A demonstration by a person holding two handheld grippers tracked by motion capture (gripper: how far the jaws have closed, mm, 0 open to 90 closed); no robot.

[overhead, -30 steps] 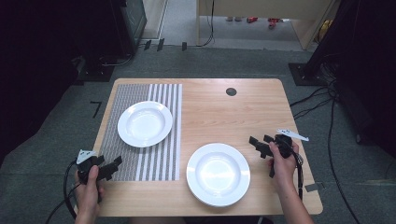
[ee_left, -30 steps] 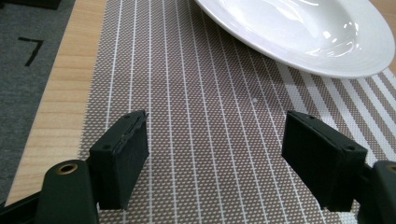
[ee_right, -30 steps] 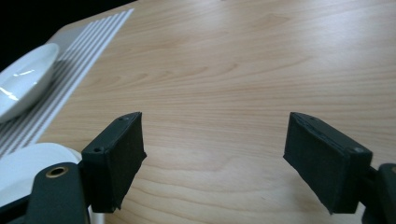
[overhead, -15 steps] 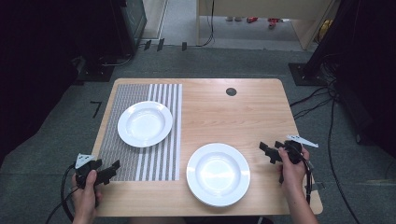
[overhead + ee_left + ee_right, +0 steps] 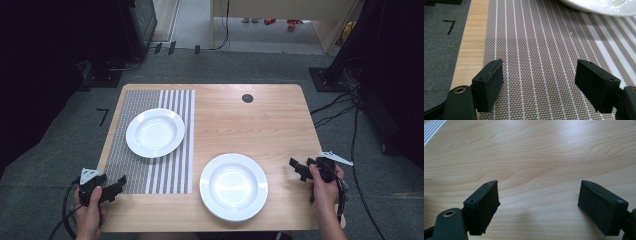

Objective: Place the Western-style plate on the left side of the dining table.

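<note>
While I hold both hands low at the near edge of the light wooden worktop (image 5: 240,120), my left tool (image 5: 119,183) sits at the near left corner. It hangs over the grey striped woven mat (image 5: 165,170). Its two black jaws stand wide apart, released, with nothing between them. In the left gripper view I see the mat's white lines under the jaws.

My right tool (image 5: 296,168) is near the right edge, also released, and in the right gripper view there is bare wood between its jaws.

A round white plate (image 5: 233,186) lies on the wood near me, between my two tools and closer to the right one. No tool touches it. Another round white deep plate (image 5: 155,132) rests farther away on the mat, well apart from both tools.
</note>
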